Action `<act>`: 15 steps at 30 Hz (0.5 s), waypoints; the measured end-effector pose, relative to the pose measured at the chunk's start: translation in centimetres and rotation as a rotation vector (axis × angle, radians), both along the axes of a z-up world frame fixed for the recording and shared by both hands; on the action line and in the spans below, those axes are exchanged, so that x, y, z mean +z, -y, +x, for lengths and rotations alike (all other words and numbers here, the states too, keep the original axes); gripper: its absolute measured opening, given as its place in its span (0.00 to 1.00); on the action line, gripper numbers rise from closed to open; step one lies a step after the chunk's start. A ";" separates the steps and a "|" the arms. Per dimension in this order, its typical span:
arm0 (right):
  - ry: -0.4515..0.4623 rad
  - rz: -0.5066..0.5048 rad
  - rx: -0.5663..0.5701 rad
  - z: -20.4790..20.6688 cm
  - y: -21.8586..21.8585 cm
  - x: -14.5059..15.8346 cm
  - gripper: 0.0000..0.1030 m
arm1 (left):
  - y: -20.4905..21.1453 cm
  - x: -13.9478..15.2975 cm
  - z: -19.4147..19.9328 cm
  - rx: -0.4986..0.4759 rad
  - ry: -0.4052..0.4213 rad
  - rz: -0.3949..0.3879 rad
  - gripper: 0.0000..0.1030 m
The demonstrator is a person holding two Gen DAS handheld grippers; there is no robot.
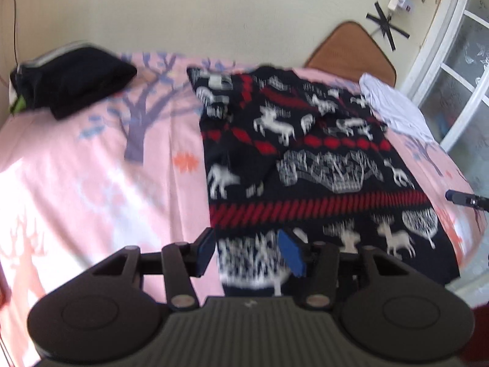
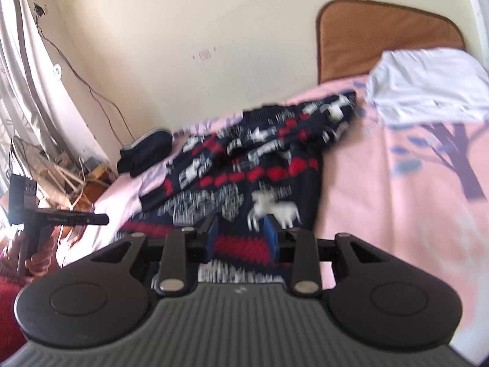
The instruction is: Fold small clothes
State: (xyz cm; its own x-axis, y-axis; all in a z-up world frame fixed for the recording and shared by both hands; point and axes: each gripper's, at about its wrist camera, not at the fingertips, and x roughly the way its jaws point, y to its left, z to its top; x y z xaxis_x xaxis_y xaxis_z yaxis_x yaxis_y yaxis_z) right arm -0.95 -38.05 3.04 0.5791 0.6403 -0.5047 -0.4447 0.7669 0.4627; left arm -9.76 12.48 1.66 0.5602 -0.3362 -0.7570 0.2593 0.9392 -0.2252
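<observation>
A dark knitted sweater (image 1: 305, 165) with white animals and red bands lies spread on the pink bed sheet (image 1: 91, 168), one sleeve folded across its chest. My left gripper (image 1: 249, 253) hovers open over the sweater's near left hem, blue pads apart and nothing pinched. My right gripper (image 2: 241, 238) is open above the sweater (image 2: 244, 177) near its red band, with the cloth showing through the gap. The right gripper's tip (image 1: 452, 196) shows at the sweater's right edge. In the right wrist view a hand holds the left gripper (image 2: 97, 219) at the bed's left side.
A folded black garment (image 1: 76, 85) lies at the sheet's far left, a folded white one (image 1: 394, 107) at the far right. A brown cushion (image 1: 351, 49) leans on the wall behind. Cables and clutter (image 2: 70, 177) sit beside the bed; a window (image 1: 458, 76) is on the right.
</observation>
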 end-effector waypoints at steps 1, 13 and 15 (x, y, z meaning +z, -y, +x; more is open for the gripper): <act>-0.026 -0.003 0.006 -1.0 0.4 -0.4 0.36 | -0.2 -0.4 -0.4 -0.003 -0.022 -0.004 0.45; -0.175 0.037 0.073 -5.3 -0.4 -4.2 0.35 | 0.8 -2.1 -4.5 -0.058 -0.097 0.038 0.10; -0.171 0.037 0.081 -5.3 -0.8 -4.2 0.23 | 0.5 -1.8 -4.6 -0.044 -0.100 0.004 0.10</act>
